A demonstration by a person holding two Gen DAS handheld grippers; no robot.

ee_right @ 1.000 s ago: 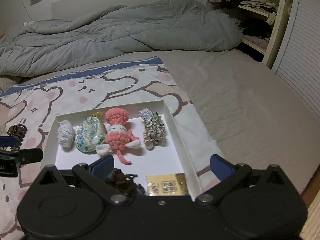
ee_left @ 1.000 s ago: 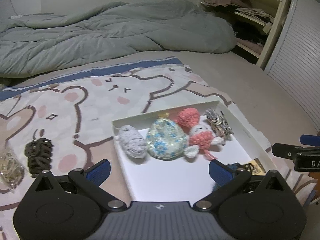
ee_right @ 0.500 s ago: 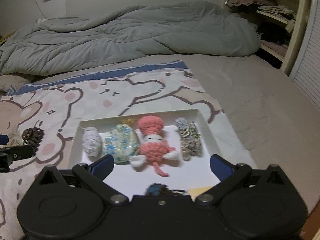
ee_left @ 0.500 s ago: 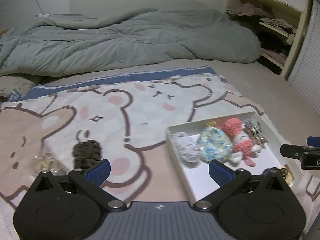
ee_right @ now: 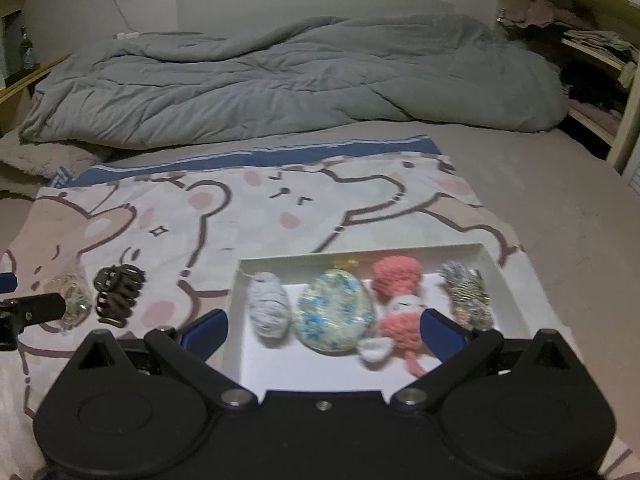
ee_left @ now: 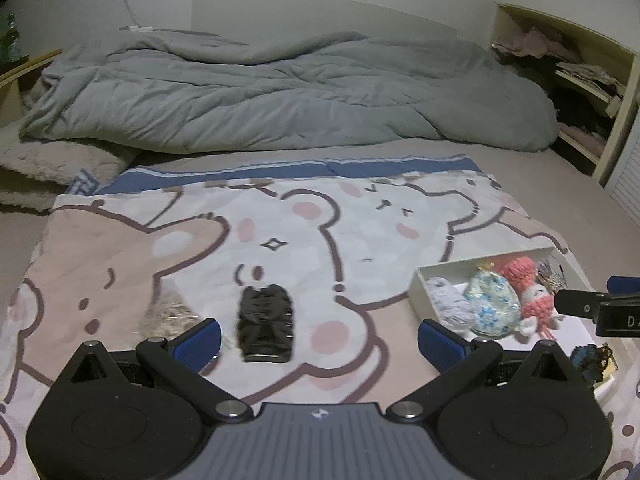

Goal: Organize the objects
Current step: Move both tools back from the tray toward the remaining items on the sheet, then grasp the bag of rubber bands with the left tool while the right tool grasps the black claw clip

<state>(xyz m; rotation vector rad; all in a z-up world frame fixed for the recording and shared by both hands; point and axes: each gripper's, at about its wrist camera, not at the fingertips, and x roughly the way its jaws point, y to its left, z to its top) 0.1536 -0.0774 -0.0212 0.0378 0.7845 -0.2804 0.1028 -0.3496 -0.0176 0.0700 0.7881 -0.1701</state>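
We are swinging the wide-open, empty left gripper (ee_left: 319, 330) leftward from the tray (ee_left: 420, 292) toward the hair ties (ee_left: 265, 322); next pickup.

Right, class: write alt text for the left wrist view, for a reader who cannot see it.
An open left gripper hovers over a bear-print blanket, with a dark bundle of hair ties lying between its blue fingertips. At right, a white box holds a floral pouch and a pink knitted toy; a grey duvet lies behind.
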